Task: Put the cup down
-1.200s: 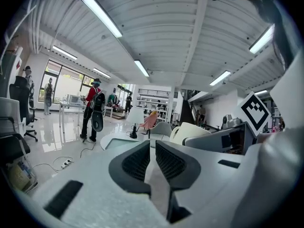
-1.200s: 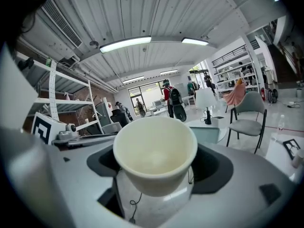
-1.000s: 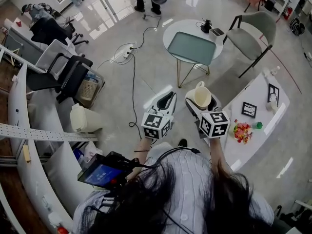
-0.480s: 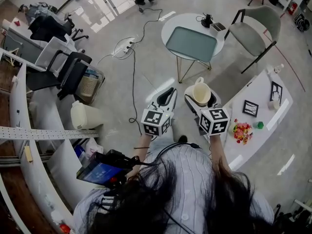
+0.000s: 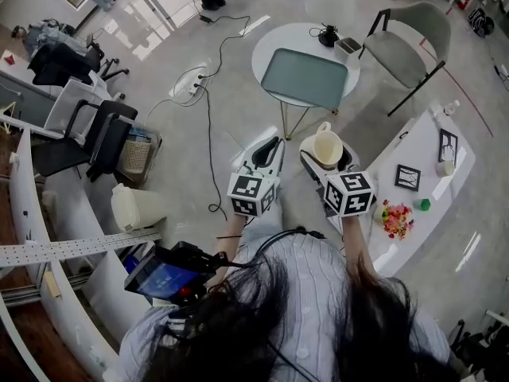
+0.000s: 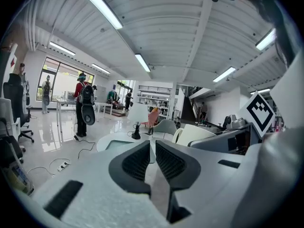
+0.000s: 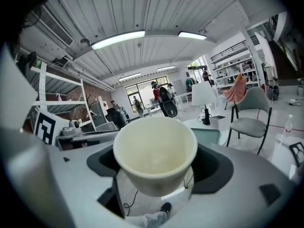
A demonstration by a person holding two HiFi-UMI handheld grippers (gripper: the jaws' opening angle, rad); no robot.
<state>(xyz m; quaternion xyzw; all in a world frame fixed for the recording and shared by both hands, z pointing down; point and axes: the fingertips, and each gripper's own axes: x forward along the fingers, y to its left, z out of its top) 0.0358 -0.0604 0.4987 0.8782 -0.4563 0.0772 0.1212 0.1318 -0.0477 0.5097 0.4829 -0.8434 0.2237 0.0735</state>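
Nearest, the right gripper (image 5: 328,159) still clasps the cream cup (image 5: 328,145) between its fingers (image 7: 214,171), held in the air as half a second ago. The left gripper (image 6: 153,156) stays clenched, with nothing between its fingers (image 6: 135,161). Both have edged up the head view, while the white bin (image 5: 134,207) on the floor has slid down it. The cup's base is hidden by the gripper body. Beyond stands the round tabletop (image 5: 270,52) bearing a teal tray (image 5: 306,78), well apart from the cup.

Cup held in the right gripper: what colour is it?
Plain cream cup, no pattern; clearest in the right gripper view.
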